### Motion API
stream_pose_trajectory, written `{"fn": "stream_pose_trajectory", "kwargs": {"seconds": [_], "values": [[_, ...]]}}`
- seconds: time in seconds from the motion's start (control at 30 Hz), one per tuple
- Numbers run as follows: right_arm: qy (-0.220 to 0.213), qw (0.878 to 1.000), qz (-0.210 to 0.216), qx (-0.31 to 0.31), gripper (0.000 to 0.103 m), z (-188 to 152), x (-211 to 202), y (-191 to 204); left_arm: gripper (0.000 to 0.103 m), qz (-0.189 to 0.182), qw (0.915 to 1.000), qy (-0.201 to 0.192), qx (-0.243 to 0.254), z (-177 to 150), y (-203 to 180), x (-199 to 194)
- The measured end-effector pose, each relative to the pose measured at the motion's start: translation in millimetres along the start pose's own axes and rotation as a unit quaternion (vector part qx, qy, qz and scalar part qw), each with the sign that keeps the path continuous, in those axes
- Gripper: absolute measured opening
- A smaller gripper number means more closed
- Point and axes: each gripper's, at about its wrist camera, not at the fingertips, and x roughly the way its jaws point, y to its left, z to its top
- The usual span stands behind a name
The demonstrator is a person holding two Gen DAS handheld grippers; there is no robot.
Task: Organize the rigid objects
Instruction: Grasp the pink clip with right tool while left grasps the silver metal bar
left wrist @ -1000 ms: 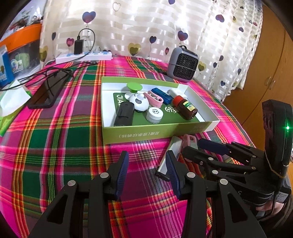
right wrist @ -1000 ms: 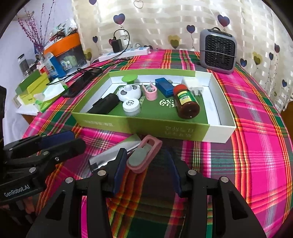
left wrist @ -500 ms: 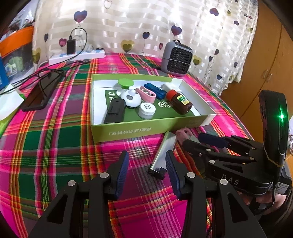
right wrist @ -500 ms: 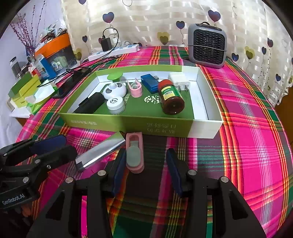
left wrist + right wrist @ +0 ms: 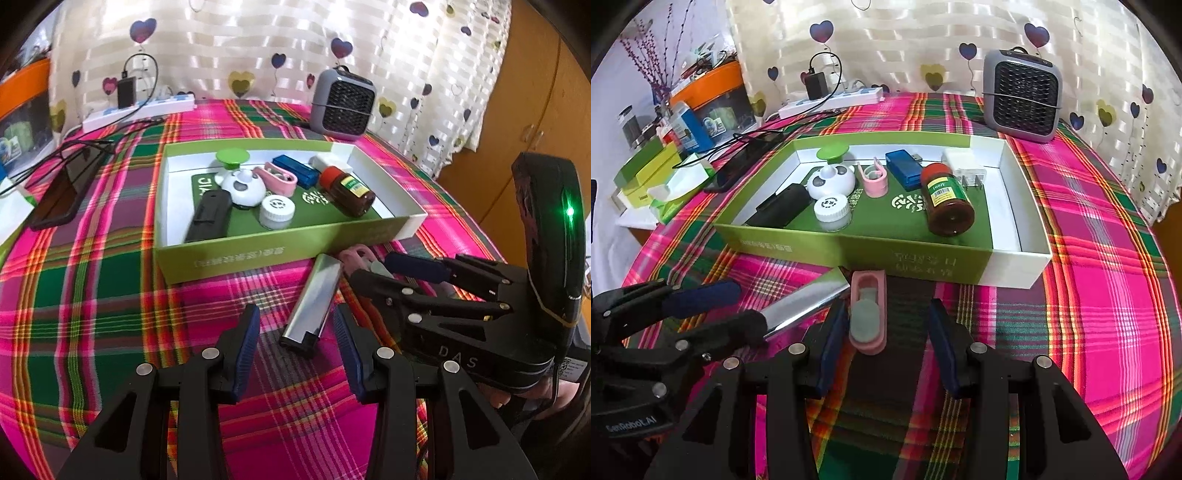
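Where left view hides pink clip (image 5: 868, 314), right shows right tongs (image 5: 886, 347) closing, seemingly untouching; left tongs (image 5: 297, 347) open.

Both tools are black plastic with silver rivets and blue pads; the right tool (image 5: 417, 273) bears a green light and "DAS" lettering
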Motion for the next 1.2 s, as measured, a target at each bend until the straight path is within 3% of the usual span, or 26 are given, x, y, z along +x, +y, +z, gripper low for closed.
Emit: {"fn": "stream_pose_trajectory", "kwargs": {"seconds": [0.17,0.47,1.03,1.2], "values": [[-0.001,1.000,0.001,0.010,0.033,-0.2,-1.4,-4.9,0.041,0.004,1.0000,0.008,0.004,1.8,-3.2,5.1],[-0.004,1.000,0.017,0.021,0.026,-1.9,-3.9,-13.2,0.041,0.017,0.9995,0.021,0.015,4.7,-9.9,13.0],[-0.006,0.999,0.018,0.033,0.025,-10.6,-14.0,-38.0,0.041,0.037,0.9985,0.028,0.028,11.0,-26.4,23.8],[-0.007,0.999,0.019,0.034,0.025,-11.8,-15.6,-40.7,0.041,0.026,0.9989,0.029,0.027,11.4,-28.4,25.2]]}}
